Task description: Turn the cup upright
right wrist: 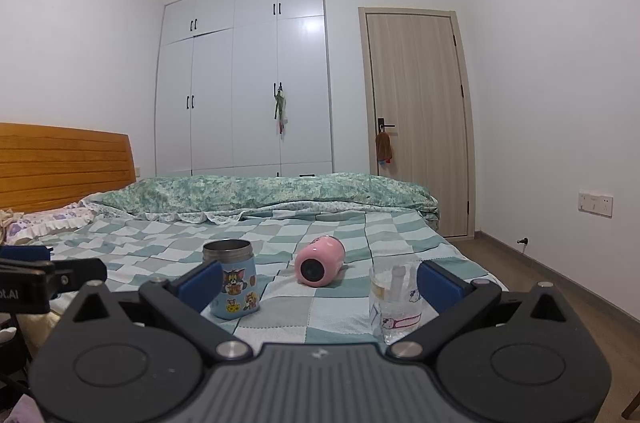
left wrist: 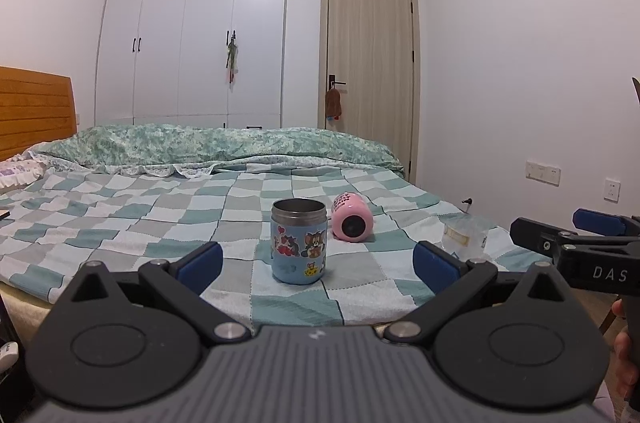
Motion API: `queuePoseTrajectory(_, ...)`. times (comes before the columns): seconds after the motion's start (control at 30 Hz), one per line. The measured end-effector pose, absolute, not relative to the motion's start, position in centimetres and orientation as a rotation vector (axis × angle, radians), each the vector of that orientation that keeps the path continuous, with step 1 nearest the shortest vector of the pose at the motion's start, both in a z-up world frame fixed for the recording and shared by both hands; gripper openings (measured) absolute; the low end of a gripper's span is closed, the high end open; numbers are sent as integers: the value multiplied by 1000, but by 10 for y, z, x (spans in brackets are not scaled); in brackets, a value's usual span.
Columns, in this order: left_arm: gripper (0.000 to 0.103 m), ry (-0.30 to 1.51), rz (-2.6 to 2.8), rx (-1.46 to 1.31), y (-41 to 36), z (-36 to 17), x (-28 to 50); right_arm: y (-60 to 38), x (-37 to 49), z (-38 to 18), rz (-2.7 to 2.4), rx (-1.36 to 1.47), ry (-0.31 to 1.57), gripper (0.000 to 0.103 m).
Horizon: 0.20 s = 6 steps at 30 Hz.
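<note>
A pink cup [left wrist: 352,222] lies on its side on the checked bed cover [left wrist: 160,215], its base toward me; it also shows in the right wrist view [right wrist: 319,260]. A blue cartoon cup [left wrist: 298,241] with a steel rim stands upright to its left, also in the right wrist view [right wrist: 234,279]. A clear glass [right wrist: 396,297] stands upright near the bed's right front corner, also in the left wrist view [left wrist: 466,237]. My left gripper [left wrist: 318,261] is open and empty, short of the blue cup. My right gripper [right wrist: 320,283] is open and empty, short of the pink cup.
A folded green quilt [right wrist: 272,193] lies across the far side of the bed. A wooden headboard [right wrist: 64,163] is at the left. The white wardrobe [right wrist: 244,75] and a door [right wrist: 416,119] are behind. The floor [right wrist: 560,287] runs along the right.
</note>
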<state>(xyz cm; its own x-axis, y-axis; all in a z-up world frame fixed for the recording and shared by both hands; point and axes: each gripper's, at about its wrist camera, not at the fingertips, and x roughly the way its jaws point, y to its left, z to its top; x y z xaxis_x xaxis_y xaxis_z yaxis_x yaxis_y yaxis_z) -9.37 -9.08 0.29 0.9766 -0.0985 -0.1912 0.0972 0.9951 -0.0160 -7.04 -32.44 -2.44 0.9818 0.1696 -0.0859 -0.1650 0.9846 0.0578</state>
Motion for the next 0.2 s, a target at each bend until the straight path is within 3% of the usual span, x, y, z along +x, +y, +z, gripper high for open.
queuePoseTrajectory(0.2,103,177,-107,-7,-90,2,-96,-324,-71,-24,169,50,89,103)
